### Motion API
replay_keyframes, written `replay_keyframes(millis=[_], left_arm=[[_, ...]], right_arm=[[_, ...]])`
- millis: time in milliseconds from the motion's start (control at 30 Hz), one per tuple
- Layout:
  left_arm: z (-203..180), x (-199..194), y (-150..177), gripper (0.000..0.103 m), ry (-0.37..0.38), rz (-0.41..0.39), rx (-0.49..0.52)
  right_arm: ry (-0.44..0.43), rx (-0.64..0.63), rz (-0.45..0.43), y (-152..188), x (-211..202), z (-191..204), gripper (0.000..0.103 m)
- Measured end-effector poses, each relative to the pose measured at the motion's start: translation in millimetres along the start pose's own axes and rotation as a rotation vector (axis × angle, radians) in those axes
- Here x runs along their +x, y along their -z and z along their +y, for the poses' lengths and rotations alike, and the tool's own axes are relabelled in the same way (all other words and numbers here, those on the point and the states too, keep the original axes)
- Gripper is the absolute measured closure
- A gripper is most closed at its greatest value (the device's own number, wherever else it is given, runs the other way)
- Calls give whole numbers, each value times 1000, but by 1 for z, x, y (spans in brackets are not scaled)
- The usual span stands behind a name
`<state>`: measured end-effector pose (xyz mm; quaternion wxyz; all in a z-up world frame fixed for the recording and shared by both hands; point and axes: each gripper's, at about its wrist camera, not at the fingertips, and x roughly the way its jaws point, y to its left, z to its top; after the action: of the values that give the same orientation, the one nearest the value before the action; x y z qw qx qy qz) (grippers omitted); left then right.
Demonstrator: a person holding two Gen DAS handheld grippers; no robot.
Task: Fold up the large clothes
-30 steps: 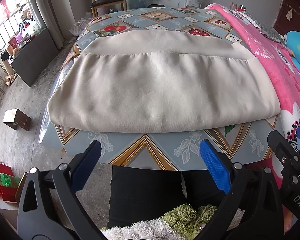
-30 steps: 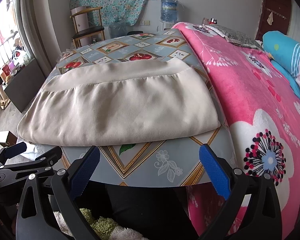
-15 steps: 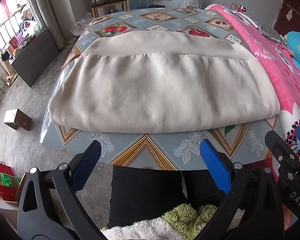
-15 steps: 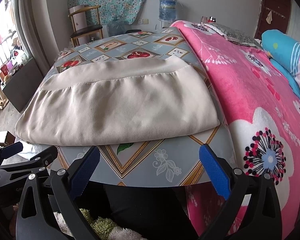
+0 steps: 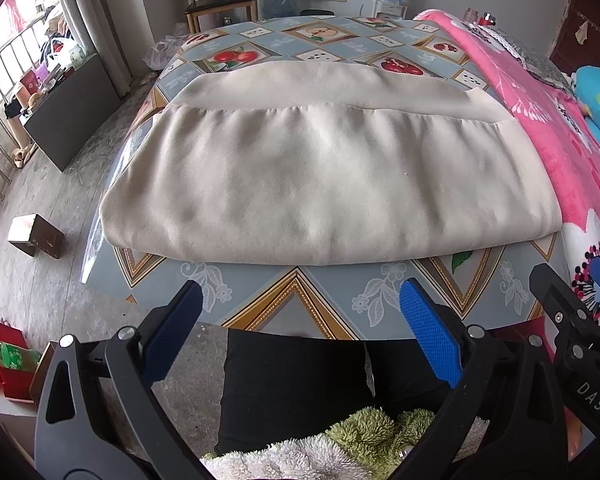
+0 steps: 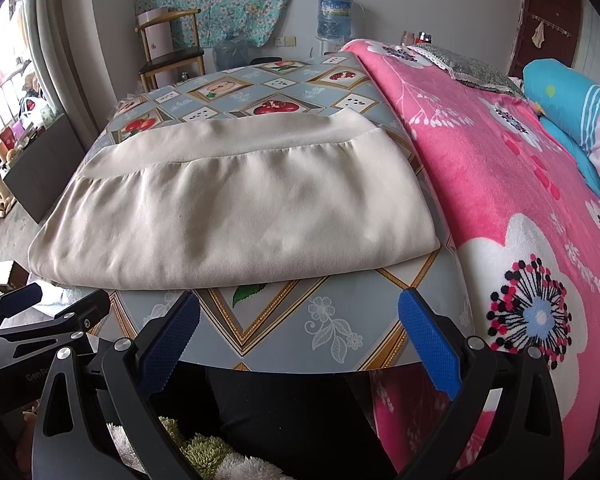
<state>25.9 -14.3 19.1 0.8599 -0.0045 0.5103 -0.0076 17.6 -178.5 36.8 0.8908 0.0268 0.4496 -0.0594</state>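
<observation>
Almost nothing changes over the last second; the garment (image 5: 324,184) lies on the desk (image 5: 300,300) in the same place, same outline, a wide cream rectangle with its folded edge toward the near rim and a plain band along the far side; the right wrist view creeps a touch closer and lower, the left wrist view barely shifts; I read this as a pause between folds, one fold looks done and the piece is still wide, so another fold across seems likely to remain.

Left gripper (image 5: 300,332) hangs off the near edge of the desk, spread wide, nothing between its blue pads; right gripper (image 6: 300,336) likewise, wide apart, empty, just short of the desk rim; neither touches the garment.

Bed (image 6: 520,208) with pink blanket sits tight against the desk's right side; the garment's right corner comes near it, not clear if it overlaps the blanket edge.

Hard to tell: how many layers are in the garment, what kind of clothing it is, whether sleeves or legs are tucked beneath; its left end reaches the desk's left edge and may droop over it; the person shows only as dark clothing and a fuzzy green-white fabric below the grippers; hands are out of frame; fisheye bends the desk edges.
</observation>
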Motion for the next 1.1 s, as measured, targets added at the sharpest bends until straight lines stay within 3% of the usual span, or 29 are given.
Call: replay_keyframes(millis=[1100], left_arm=[[2, -3, -3, 8, 6, -3, 1]], right_arm=[[10, -27, -2, -5, 0, 5, 6]])
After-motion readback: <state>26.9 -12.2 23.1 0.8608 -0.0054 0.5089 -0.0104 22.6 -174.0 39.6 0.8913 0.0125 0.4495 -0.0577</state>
